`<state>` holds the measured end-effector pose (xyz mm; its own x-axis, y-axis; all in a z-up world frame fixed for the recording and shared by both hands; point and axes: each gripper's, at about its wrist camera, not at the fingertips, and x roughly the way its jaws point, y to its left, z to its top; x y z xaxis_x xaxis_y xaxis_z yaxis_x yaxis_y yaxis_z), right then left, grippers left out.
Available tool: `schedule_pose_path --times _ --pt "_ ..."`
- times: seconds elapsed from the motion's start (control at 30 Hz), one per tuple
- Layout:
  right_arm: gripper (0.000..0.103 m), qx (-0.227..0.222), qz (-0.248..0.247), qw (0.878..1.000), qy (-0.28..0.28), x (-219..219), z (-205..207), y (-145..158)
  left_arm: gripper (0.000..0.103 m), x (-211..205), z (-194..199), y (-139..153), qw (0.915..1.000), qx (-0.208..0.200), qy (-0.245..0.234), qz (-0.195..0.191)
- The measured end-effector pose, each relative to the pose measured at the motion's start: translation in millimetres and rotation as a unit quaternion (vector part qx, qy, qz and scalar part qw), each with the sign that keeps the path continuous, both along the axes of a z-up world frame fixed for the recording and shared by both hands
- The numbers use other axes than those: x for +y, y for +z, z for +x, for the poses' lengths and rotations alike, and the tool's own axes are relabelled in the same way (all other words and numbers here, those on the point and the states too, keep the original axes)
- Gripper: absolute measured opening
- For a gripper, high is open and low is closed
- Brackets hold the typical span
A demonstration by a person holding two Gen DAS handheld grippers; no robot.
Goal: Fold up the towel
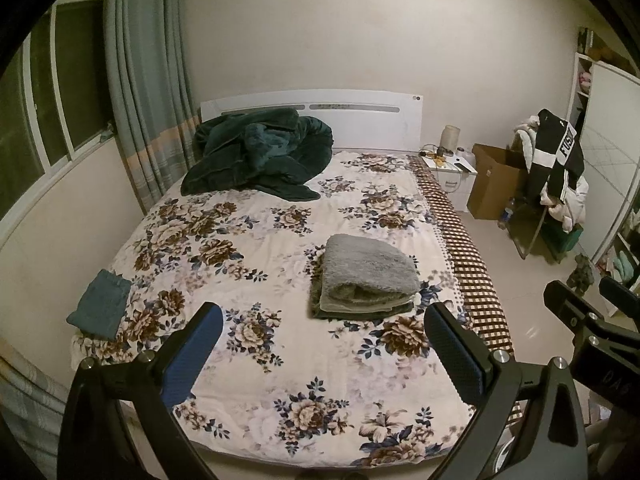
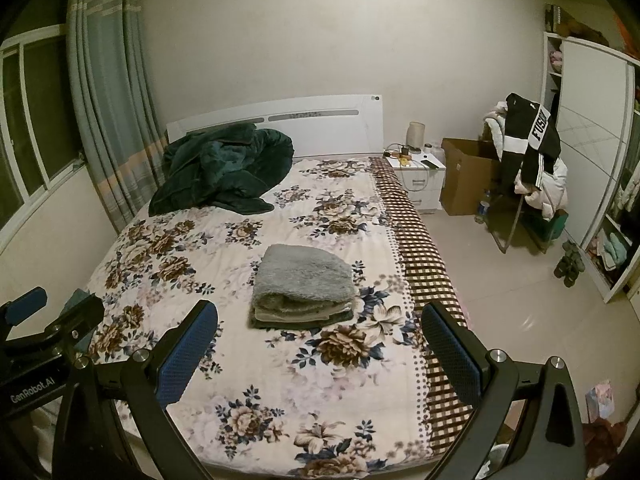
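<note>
A stack of folded towels lies on the flowered bed (image 1: 280, 400), a fluffy grey towel (image 1: 366, 268) on top and a dark one under it; the same grey towel (image 2: 306, 274) shows in the right wrist view. My left gripper (image 1: 324, 340) hovers open above the bed's foot, short of the stack, with nothing between its blue pads (image 1: 192, 356). My right gripper (image 2: 320, 340) is open too, also well back from the stack. Each gripper shows at the edge of the other's view: the right gripper (image 1: 592, 300) and the left gripper (image 2: 52, 308).
A small folded teal cloth (image 1: 100, 304) lies at the bed's left edge. A crumpled dark green blanket (image 1: 260, 152) sits by the headboard. Right of the bed (image 2: 240, 360) stand a white nightstand (image 2: 420, 176), a cardboard box (image 2: 464, 176), a chair piled with clothes (image 2: 532, 172) and a wardrobe (image 2: 592, 160).
</note>
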<state>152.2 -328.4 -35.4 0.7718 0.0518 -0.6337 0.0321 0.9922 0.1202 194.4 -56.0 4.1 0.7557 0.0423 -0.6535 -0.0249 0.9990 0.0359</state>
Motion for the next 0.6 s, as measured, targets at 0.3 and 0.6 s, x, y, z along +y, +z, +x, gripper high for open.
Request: schedule_pose_path --times 0.3,0.6 --pt "0.103 0.001 0.000 1.000 0.007 2.3 4.7 4.4 0.103 1.6 -2.6 3.3 1.0000 -0.002 0.006 0.001" --pt "0.103 0.000 0.001 1.000 0.008 2.2 4.9 4.3 0.103 2.7 -3.6 9.5 0.9999 -0.008 0.011 0.001"
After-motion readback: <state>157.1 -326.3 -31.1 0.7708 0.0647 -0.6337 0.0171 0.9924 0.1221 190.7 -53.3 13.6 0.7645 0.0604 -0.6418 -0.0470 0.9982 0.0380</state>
